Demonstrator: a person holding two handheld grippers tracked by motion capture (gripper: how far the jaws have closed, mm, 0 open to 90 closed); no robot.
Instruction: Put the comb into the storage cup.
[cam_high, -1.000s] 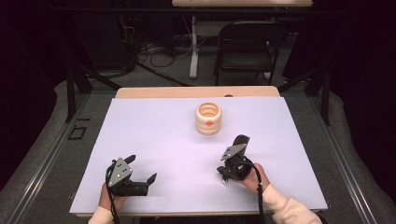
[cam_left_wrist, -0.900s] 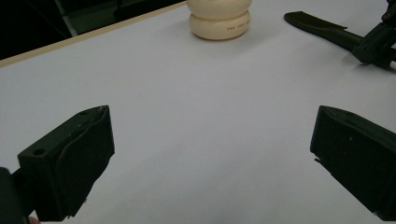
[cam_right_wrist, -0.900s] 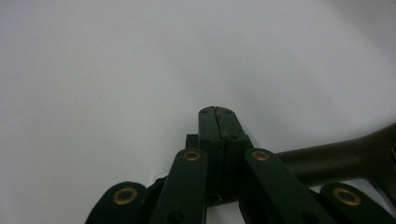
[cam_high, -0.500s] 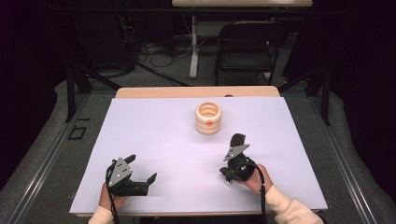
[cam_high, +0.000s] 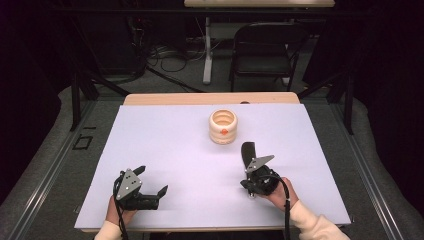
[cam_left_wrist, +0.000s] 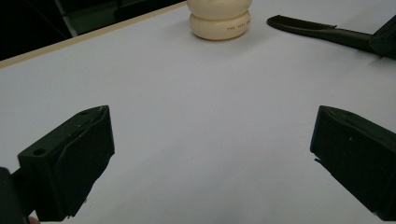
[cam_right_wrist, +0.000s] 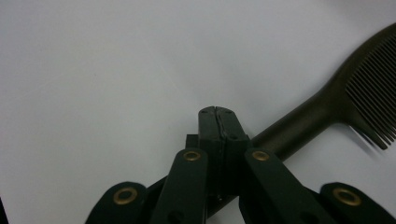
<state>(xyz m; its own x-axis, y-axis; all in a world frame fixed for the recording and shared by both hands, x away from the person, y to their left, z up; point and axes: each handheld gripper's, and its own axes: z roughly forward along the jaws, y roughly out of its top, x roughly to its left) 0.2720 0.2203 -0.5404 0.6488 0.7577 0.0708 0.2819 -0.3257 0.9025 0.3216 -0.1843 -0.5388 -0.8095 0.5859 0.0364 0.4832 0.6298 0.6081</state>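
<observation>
A: The right gripper (cam_high: 248, 159), lower right of the high view, is clamped on the black comb (cam_right_wrist: 322, 105).

B: Keep that grip firm, carry it level toward the cream ringed pot (cam_high: 223, 126) mid-frame. The left gripper (cam_high: 150, 181) rests wide on the worktop (cam_high: 165, 135).

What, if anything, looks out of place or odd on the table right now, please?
Nothing stands out. The cream cup stands upright, nothing is spilled, and the black comb is clamped by its handle in the right gripper. The left gripper rests open on the white table.
</observation>
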